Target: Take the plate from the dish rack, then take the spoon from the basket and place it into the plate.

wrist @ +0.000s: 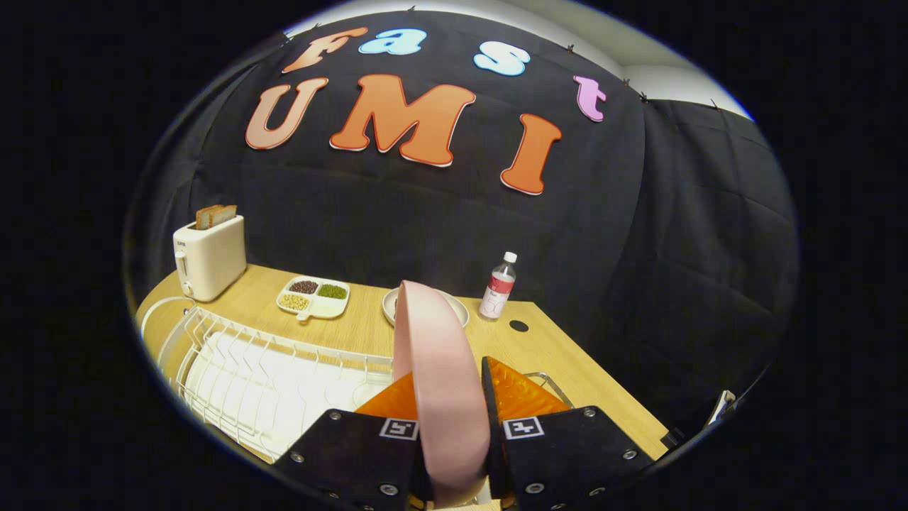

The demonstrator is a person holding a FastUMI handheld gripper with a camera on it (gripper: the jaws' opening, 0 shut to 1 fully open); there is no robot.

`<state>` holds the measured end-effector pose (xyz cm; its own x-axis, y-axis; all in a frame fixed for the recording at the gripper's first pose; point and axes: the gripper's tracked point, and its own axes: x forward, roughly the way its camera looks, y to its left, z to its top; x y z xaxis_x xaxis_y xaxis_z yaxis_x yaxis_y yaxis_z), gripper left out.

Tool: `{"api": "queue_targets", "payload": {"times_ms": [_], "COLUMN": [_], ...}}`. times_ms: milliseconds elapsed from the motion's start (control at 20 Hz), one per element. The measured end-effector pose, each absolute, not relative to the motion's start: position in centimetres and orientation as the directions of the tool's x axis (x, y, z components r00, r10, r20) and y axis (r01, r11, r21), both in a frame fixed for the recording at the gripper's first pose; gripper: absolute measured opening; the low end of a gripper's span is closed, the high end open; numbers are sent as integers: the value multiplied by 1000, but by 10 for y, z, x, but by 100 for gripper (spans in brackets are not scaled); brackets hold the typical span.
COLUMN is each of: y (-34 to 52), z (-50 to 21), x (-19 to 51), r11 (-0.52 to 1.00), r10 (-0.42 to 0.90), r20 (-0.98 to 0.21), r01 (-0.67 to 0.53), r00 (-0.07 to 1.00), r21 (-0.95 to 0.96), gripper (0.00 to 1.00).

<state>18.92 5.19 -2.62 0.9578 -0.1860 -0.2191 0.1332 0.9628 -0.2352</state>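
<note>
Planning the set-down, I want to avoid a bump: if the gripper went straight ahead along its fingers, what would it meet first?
Probably the bowl on the table just beyond the pink plate that the gripper is shut on, edge up. Depth is unclear; it might pass above the bowl.

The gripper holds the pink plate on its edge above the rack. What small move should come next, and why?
Probably carry the pink plate forward over the bare wooden table and lay it flat. The gripper is shut on it, held upright above the dish rack, so it cannot take a spoon yet.
</note>
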Motion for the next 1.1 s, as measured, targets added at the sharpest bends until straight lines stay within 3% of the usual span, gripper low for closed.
{"api": "queue_targets", "payload": {"times_ms": [500, 1100], "y": [54, 51], "z": [6, -15], "x": [140, 43], "r11": [984, 999], "r10": [-105, 23], "r20": [-181, -216], "r01": [76, -30], "r00": [978, 976], "r21": [-159, -27], "gripper": [28, 28]}}
